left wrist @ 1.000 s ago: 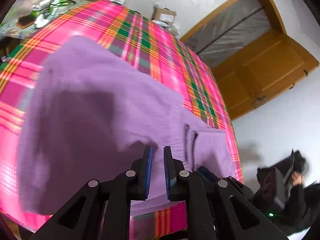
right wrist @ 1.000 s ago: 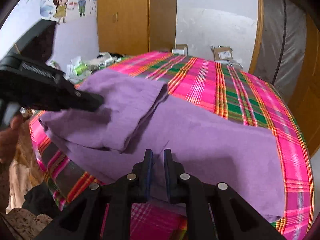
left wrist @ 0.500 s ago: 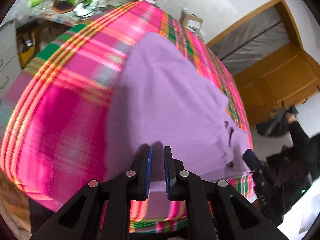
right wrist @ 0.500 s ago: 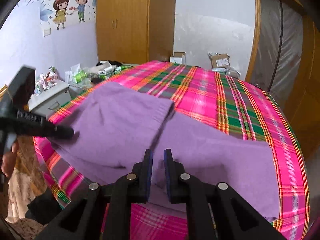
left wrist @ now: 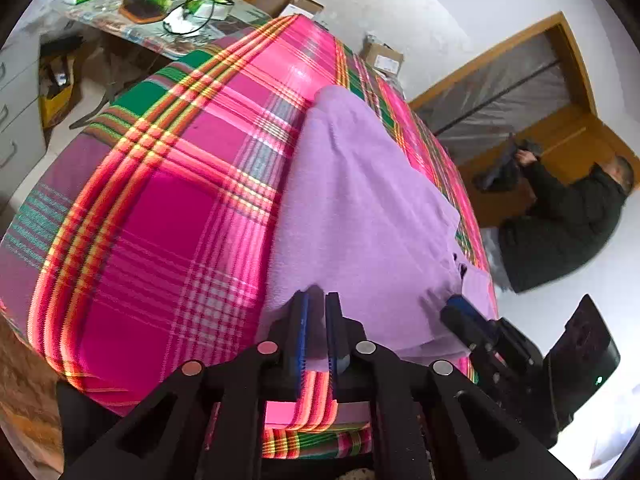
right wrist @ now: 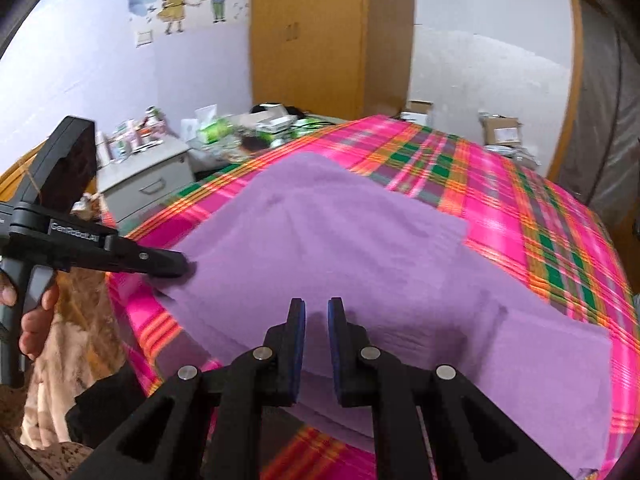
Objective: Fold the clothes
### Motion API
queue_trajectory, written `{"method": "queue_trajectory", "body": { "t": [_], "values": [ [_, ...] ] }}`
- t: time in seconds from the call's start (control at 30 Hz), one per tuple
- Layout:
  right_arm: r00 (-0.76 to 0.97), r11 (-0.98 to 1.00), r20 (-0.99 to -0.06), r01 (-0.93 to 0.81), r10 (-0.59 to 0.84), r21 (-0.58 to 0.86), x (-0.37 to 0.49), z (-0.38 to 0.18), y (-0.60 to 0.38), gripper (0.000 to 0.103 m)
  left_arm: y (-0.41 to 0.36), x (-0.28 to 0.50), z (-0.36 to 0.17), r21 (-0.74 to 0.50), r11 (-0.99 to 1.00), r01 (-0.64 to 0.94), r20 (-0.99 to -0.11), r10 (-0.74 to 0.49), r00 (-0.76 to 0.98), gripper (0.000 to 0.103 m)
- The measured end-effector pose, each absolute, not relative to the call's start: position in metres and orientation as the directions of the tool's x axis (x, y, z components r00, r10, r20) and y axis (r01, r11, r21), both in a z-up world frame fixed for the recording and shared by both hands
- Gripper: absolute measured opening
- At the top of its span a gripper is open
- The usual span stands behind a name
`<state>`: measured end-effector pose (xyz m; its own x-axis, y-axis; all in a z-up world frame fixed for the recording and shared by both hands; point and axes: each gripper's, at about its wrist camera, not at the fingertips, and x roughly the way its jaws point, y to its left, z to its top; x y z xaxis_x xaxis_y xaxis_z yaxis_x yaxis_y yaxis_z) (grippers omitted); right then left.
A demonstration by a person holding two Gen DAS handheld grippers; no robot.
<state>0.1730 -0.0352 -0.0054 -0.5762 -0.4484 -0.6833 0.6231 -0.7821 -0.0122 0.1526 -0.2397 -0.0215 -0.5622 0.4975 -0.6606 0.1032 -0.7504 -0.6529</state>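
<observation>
- The purple garment (right wrist: 360,248) lies spread on the plaid bedspread (left wrist: 168,208), near the bed's near edge, one layer folded over another so that a stepped edge shows on the right in the right wrist view.
- The left gripper (left wrist: 316,300) is clamped on the garment's near edge; purple cloth sits between its blue pads.
- In the right wrist view, the left gripper's tip (right wrist: 180,266) presses the garment's left corner, a hand (right wrist: 32,320) on its handle.
- The right gripper (right wrist: 316,308) hovers over the garment's near edge with a narrow gap between its jaws; whether it pinches cloth I cannot tell.
- A drawer cabinet (right wrist: 148,184) and a cluttered table (left wrist: 160,8) stand beside the bed.
- A person in dark clothes (left wrist: 560,224) is by the wooden door.
</observation>
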Motion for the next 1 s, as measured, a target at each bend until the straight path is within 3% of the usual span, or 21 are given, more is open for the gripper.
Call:
{"method": "queue_trajectory", "body": {
  "t": [0.17,0.4,0.73,0.87,0.97,1.0],
  "values": [
    [-0.538,-0.728,-0.688,0.685,-0.487,-0.02,0.18,-0.013,-0.065,0.012,-0.244,0.151,-0.022,-0.677,-0.728,0.103,-0.646,0.521,-0.558,0.007],
    [-0.478,-0.655,-0.681,0.756,-0.555,0.002,0.191,-0.019,-0.094,0.028,-0.254,0.148,-0.019,-0.68,-0.726,0.102,-0.643,0.522,-0.56,0.007],
    [-0.403,-0.589,-0.67,0.805,-0.623,0.063,0.191,-0.024,-0.123,0.032,-0.279,0.133,-0.021,-0.642,-0.739,0.206,-0.688,0.436,-0.579,0.012],
    [-0.363,-0.586,-0.696,0.804,-0.619,0.102,0.186,-0.031,-0.137,0.04,-0.283,0.121,-0.021,-0.646,-0.733,0.213,-0.689,0.44,-0.576,0.012],
    [-0.375,-0.597,-0.703,0.797,-0.604,0.088,0.186,-0.035,-0.145,0.043,-0.283,0.109,-0.019,-0.663,-0.724,0.193,-0.674,0.464,-0.575,0.028],
    [-0.389,-0.603,-0.706,0.795,-0.593,0.068,0.187,-0.035,-0.147,0.043,-0.284,0.105,-0.017,-0.664,-0.724,0.185,-0.67,0.468,-0.576,0.029]
  ]
}}
